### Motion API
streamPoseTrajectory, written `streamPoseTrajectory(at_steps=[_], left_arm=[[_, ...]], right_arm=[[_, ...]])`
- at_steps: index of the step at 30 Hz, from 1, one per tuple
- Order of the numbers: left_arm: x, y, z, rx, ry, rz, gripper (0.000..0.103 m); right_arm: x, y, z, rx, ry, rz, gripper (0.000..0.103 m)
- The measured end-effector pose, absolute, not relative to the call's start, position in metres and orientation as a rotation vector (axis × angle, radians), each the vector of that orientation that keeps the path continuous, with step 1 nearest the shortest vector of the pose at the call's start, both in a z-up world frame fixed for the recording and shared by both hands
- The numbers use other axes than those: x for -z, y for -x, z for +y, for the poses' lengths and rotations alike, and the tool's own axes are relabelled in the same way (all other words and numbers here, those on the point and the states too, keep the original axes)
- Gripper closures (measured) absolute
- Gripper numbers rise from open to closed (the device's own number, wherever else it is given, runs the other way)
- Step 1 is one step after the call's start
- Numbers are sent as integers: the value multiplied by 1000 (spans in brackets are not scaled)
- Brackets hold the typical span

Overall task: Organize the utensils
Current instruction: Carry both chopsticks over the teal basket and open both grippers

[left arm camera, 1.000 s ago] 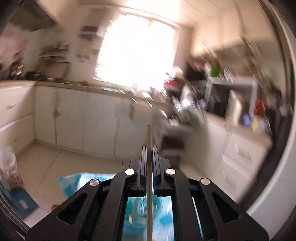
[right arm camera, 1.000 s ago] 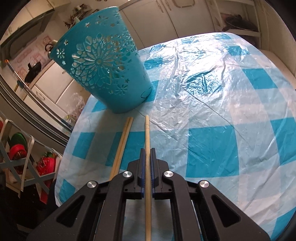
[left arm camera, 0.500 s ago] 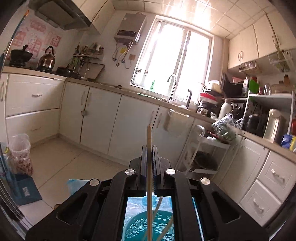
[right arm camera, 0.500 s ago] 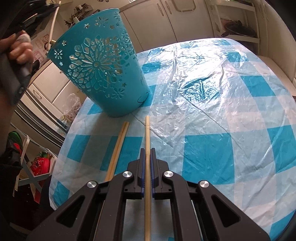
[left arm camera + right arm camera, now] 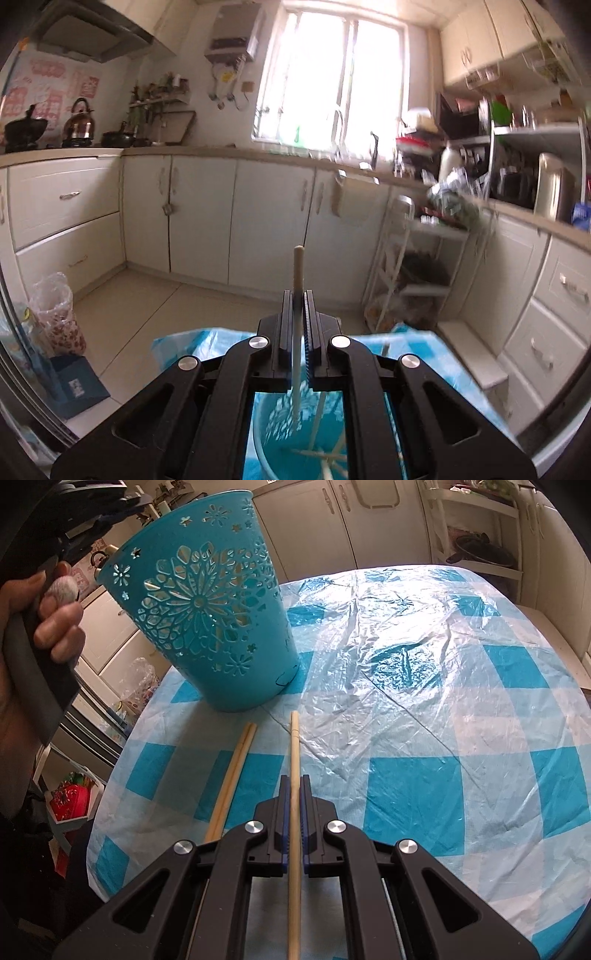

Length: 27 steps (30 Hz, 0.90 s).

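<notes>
My left gripper [image 5: 297, 295] is shut on a pale chopstick [image 5: 297, 269] and holds it upright over the teal cut-out basket [image 5: 295, 428], whose open top shows below the jaws with several chopsticks [image 5: 325, 458] lying inside. In the right wrist view the basket [image 5: 207, 627] stands on the blue-checked tablecloth [image 5: 424, 701]. My right gripper [image 5: 294, 779] is shut on a wooden chopstick [image 5: 294, 746] pointing at the basket's base. A pair of chopsticks [image 5: 232, 775] lies on the cloth just left of it. The hand holding the left gripper [image 5: 48, 620] shows above the basket at the left.
White kitchen cabinets [image 5: 192, 221] and a wire shelf rack [image 5: 417, 273] stand beyond the table. A plastic bag [image 5: 55, 314] and a blue box [image 5: 77, 384] sit on the floor at left. The table edge [image 5: 122, 746] falls away left of the basket.
My left gripper has tilted down over the basket, so more of its inside shows. The right gripper has edged slightly toward the basket, chopstick still held.
</notes>
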<state>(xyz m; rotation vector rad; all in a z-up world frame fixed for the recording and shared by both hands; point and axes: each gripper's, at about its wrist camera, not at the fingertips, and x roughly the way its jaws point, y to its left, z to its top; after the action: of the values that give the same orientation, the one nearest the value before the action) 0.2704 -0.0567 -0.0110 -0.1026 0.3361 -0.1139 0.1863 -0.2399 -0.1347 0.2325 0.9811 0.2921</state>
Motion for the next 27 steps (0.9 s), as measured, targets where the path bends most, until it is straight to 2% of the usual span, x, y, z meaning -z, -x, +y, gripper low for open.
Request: streamPoseTrajectory(at_steps=[1, 3, 5, 12, 15, 18, 20, 23, 24, 27], left_arm=[[14, -270, -59, 123, 82, 363, 95], [17, -268, -61, 125, 62, 390, 85], [18, -262, -57, 116, 59, 408, 64], [9, -231, -29, 104, 114, 406, 49], [7, -221, -17, 103, 136, 417, 44], [6, -208, -3, 96, 162, 428, 41], [5, -200, 8, 90, 188, 431, 35], [5, -187, 23, 64, 233, 420, 32], [4, -184, 25, 54, 246, 409, 32], [-4, -169, 34, 18, 312, 335, 32]], right_arm=[[134, -186, -240, -291, -230, 981, 97], [134, -186, -240, -287, -223, 983, 96], [133, -187, -240, -287, -217, 984, 93], [131, -197, -229, -283, -133, 1027, 92], [129, -202, -216, -269, 1, 1050, 97], [125, -200, -213, -265, 59, 1046, 97], [103, -192, -226, -274, -42, 960, 97], [35, -171, -243, -396, -230, 645, 97], [4, -162, -247, -441, -288, 482, 97], [-44, -159, -251, -471, -404, 209, 97]])
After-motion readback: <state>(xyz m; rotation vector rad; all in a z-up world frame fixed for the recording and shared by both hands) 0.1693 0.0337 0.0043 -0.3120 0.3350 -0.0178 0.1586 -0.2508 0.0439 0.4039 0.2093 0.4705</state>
